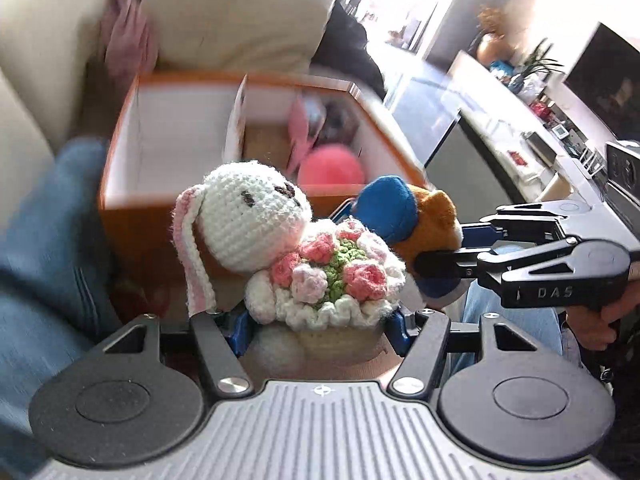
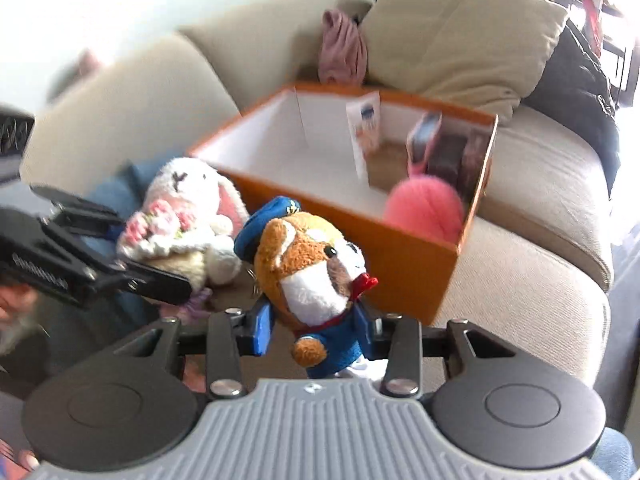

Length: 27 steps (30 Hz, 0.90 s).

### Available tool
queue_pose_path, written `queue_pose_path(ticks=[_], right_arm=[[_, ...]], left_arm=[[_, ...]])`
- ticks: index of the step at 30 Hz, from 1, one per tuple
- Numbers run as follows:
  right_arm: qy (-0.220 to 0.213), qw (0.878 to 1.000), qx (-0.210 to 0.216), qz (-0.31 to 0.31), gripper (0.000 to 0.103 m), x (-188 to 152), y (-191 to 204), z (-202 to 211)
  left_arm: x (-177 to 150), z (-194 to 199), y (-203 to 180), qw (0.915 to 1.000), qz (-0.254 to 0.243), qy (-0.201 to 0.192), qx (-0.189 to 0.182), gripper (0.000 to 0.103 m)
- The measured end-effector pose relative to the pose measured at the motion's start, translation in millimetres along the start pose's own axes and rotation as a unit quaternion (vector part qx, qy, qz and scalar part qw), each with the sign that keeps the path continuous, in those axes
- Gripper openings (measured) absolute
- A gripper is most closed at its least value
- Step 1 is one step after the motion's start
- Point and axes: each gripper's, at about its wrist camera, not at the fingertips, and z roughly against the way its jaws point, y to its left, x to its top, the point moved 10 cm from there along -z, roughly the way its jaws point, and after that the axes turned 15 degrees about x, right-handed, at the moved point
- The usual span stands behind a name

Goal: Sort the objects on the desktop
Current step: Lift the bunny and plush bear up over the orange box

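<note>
My left gripper [image 1: 320,328] is shut on the base of a white crochet bunny [image 1: 256,216] that holds a pink flower bouquet. My right gripper [image 2: 314,330] is shut on the blue body of a brown plush bear [image 2: 308,248] with a blue cap and red bow. Both toys hang side by side in front of an orange box [image 2: 400,256] with white inner walls. The bear [image 1: 436,216] sits to the bunny's right in the left wrist view, with the right gripper [image 1: 400,236] around it. The bunny [image 2: 180,184] and left gripper [image 2: 132,244] appear left of the bear in the right wrist view.
The box [image 1: 132,220] rests on a beige sofa [image 2: 540,208] and holds a pink fluffy ball [image 2: 426,206], a card divider [image 2: 364,132] and dark items. A cushion [image 2: 460,32], pink cloth [image 2: 344,48] and dark jacket [image 2: 580,92] lie behind. Jeans-clad legs [image 1: 44,260] are at the left.
</note>
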Motion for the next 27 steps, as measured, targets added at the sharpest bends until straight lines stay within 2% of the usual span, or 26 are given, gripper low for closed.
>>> queue_pose_path(ticks=[3,8,12,18,27], right_arm=[[-0.038,0.999,0.016,-0.013,0.043,24.6,6.8,9.1],[-0.105,0.994,0.005,-0.029,0.043,69.7,8.0,16.4],[-0.138,0.989,-0.002,-0.061,0.044,98.5,-5.9,4.9],[-0.131,0.986,-0.019,-0.102,0.044,104.6,-27.9,-20.2],[-0.055,0.983,-0.061,-0.163,0.044,76.4,-68.2,-59.2]], left_arm=[[22.5,15.6,-1.3,0.9994,-0.011,-0.033,0.008,0.073],[60.8,26.1,0.2,0.9946,-0.022,-0.093,0.039,0.073],[85.0,18.0,2.6,0.9918,-0.032,-0.108,0.061,0.073],[100.0,-18.8,9.3,0.9936,-0.037,-0.079,0.072,0.073],[91.9,-76.9,16.5,0.9953,-0.069,-0.001,0.068,0.074]])
